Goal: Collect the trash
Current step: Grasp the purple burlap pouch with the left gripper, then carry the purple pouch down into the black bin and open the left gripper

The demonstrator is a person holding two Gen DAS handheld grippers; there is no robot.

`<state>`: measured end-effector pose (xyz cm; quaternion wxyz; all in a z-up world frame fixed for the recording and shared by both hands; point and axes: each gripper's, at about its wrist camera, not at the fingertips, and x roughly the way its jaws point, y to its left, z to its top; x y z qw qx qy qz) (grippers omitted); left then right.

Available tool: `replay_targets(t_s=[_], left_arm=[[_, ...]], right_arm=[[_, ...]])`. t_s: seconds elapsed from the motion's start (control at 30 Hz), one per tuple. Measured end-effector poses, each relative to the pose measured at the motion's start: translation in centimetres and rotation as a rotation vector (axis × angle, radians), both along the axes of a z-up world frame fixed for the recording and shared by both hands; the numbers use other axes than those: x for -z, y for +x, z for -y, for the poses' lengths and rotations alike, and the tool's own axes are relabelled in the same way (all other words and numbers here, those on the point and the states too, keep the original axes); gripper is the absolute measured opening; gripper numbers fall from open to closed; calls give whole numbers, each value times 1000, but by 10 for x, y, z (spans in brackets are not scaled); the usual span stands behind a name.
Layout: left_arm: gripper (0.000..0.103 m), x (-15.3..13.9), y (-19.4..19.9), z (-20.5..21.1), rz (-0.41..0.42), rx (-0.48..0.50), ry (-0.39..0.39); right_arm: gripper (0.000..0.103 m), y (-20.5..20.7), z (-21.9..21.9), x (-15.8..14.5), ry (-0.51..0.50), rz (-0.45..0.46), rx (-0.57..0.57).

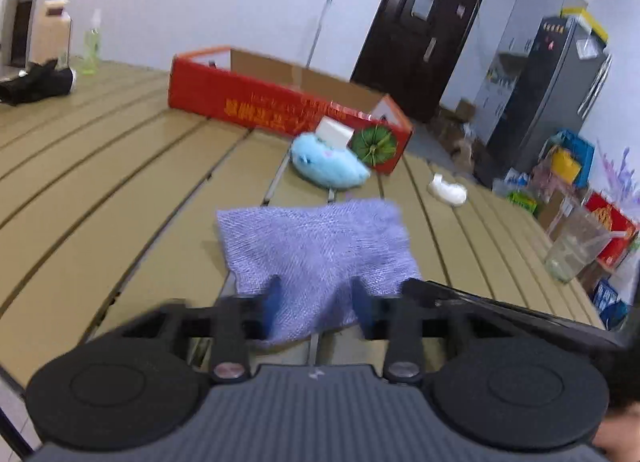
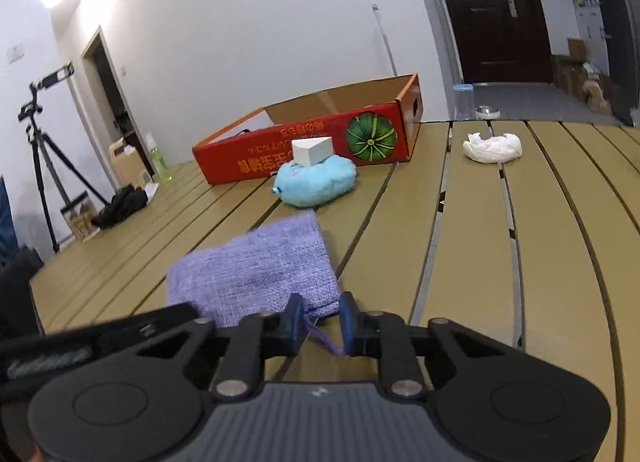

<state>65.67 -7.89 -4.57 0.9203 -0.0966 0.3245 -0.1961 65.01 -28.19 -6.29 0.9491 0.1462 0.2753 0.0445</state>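
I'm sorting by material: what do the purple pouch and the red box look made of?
Purple pouch: coarse woven fabric, matte; an open weave shows, probably burlap-like. Red box: cardboard, with a plain brown inside and a printed, slightly shiny red outside.

Left gripper [image 1: 316,300] parted over the near edge of a purple cloth [image 1: 316,246] on the slatted table [image 1: 100,189]; blue plush [image 1: 326,163] at 12 o'clock beyond, touching the red box [image 1: 240,99]; crumpled tissue [image 1: 447,189] around 2 o'clock.
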Motion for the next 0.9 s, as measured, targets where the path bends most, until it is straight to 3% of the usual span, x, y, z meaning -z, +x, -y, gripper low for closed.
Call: replay_targets(t_s=[0.07, 0.13, 0.27, 0.33, 0.4, 0.57, 0.67, 0.77, 0.9], left_arm=[[5, 3, 3, -4, -31, -20, -22], [4, 1, -9, -12, -32, -12, -51], [3, 3, -50, -33, -55, 66, -70], [3, 8, -73, -44, -70, 98, -95], [3, 8, -89, -52, -71, 117, -100], [3, 5, -106, -53, -43, 95, -71], [4, 6, -109, -45, -17, 79, -41], [5, 5, -111, -42, -4, 79, -38], [14, 0, -118, -52, 41, 59, -22]], right_arm=[[2, -4, 4, -4, 27, -13, -21], [2, -15, 7, -15, 39, -17, -72], [5, -55, 3, -40, -17, -25, -296], [13, -75, 10, -47, -16, 23, -308], [33, -83, 20, -46, 8, 65, -293], [54, -68, 27, -31, 145, 70, -240], [48, -53, 12, -13, 161, 3, -245], [7, -48, -4, -2, 147, -27, -269], [5, -54, -16, -4, 52, -28, -266]])
